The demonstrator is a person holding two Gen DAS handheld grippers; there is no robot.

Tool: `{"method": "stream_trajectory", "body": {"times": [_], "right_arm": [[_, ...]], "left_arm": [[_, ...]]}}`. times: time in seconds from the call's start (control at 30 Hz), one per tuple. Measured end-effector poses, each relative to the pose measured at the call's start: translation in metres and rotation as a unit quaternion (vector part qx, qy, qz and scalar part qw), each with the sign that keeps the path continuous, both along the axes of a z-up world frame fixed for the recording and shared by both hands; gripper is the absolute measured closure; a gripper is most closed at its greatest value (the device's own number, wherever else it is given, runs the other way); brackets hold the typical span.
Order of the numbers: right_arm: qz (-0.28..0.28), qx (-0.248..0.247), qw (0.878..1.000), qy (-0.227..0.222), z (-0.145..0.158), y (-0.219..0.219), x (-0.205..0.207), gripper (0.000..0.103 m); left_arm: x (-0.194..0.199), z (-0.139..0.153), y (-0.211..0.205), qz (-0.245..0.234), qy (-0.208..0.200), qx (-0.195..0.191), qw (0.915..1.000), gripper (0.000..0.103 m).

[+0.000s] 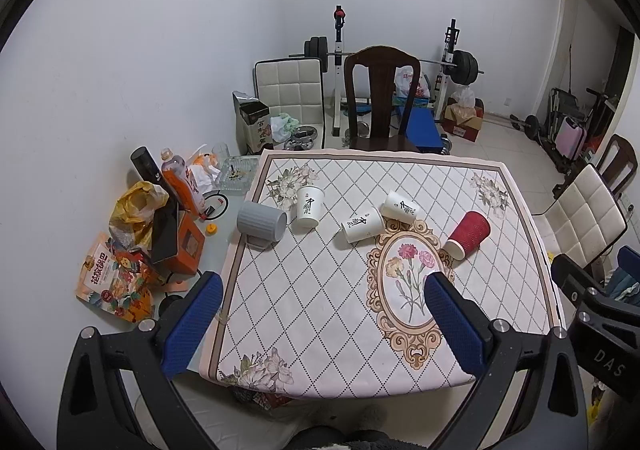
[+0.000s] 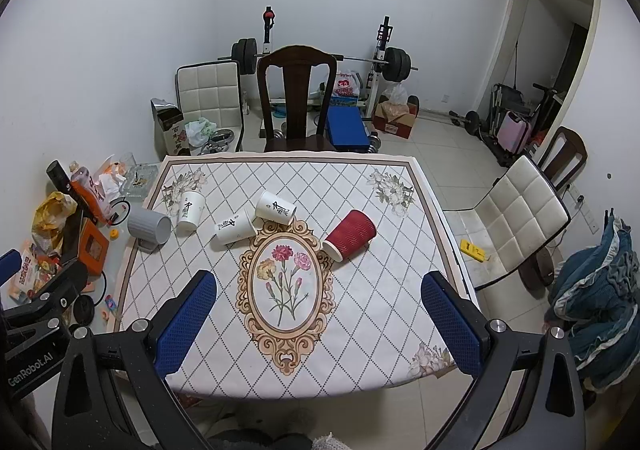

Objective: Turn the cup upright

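A red ribbed paper cup (image 1: 469, 235) (image 2: 350, 235) lies on its side on the patterned tablecloth (image 1: 320, 310), right of centre. Two white paper cups (image 1: 362, 224) (image 1: 398, 205) lie on their sides near the middle; they show in the right wrist view too (image 2: 235, 231) (image 2: 275, 208). A third white cup (image 1: 309, 206) (image 2: 189, 209) rests tilted at the left. A grey ribbed mug (image 1: 262, 222) (image 2: 149, 227) lies on its side at the left edge. My left gripper (image 1: 323, 282) and right gripper (image 2: 320, 280) are open and empty, above the table's near edge.
Snack bags, boxes and bottles (image 1: 160, 218) crowd the bare strip left of the cloth. A dark wooden chair (image 1: 382, 98) stands at the far side, a white padded chair (image 2: 516, 218) at the right. Weight equipment stands behind.
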State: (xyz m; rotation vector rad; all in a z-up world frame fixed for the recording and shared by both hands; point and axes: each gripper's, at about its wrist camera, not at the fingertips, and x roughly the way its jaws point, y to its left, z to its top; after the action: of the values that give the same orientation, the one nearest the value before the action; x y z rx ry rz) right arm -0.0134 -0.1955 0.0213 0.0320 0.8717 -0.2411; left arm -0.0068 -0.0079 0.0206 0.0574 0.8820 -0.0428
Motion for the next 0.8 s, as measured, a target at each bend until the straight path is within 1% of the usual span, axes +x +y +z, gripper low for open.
{"method": "stream_trajectory", "body": {"times": [0.23,0.27,0.43,0.8], "right_arm": [[0.000,0.000,1.000,0.001,-0.0031,0.0002,0.0016,0.000],[0.000,0.000,1.000,0.000,0.0009,-0.0008,0.0001,0.000],[0.000,-0.001,1.000,-0.001,0.0006,-0.0012,0.0006,0.000],[0.000,0.000,1.000,-0.001,-0.0022,-0.0002,0.0024,0.000]], "left_arm": [[-0.0005,0.0027,-0.0027,0.000,0.001,-0.001,1.0000,0.000],[0.0001,0.0035,-0.0041,0.000,0.000,-0.001,1.0000,0.000],[0.0012,0.0044,-0.0089,-0.001,-0.001,-0.001,1.0000,0.000],[0.0039,0.0000,-0.0087,-0.001,-0.001,-0.002,1.0000,0.000]]}}
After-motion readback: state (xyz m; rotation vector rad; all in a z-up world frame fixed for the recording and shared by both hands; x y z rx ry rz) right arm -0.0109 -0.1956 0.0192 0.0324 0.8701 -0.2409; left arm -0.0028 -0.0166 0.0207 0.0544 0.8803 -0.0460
